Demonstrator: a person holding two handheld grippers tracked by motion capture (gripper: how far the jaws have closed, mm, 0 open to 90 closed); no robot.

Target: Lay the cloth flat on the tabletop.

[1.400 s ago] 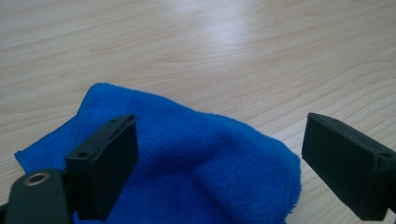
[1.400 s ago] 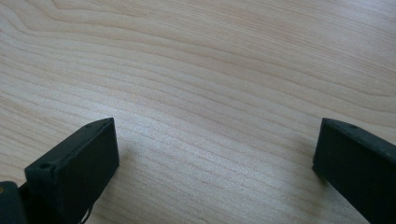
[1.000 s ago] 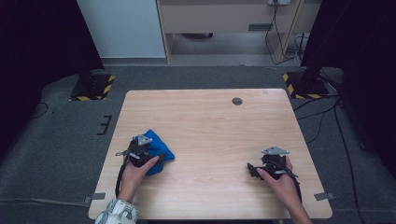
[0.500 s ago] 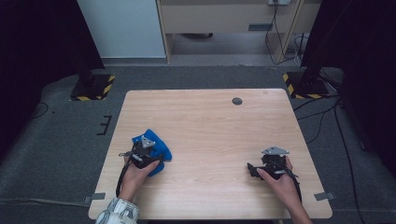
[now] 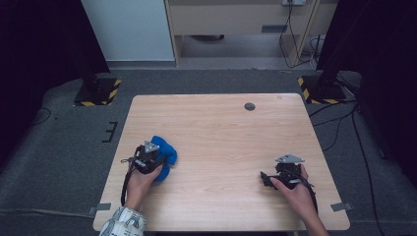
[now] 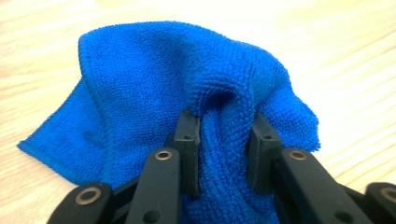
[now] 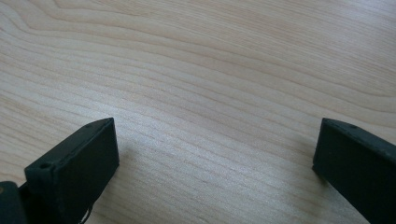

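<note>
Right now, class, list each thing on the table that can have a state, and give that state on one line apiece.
Blue cloth: bunched up, one fold pinched in the left claw.
Left claw: shut on the blue cloth.
Right claw: open, holds nothing, over bare wood.
Table: bare apart from the cloth and both claws.

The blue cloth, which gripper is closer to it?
Left. The left gripper pinches a fold of the blue cloth. The right gripper sits open on bare wood, far across the table.
</note>
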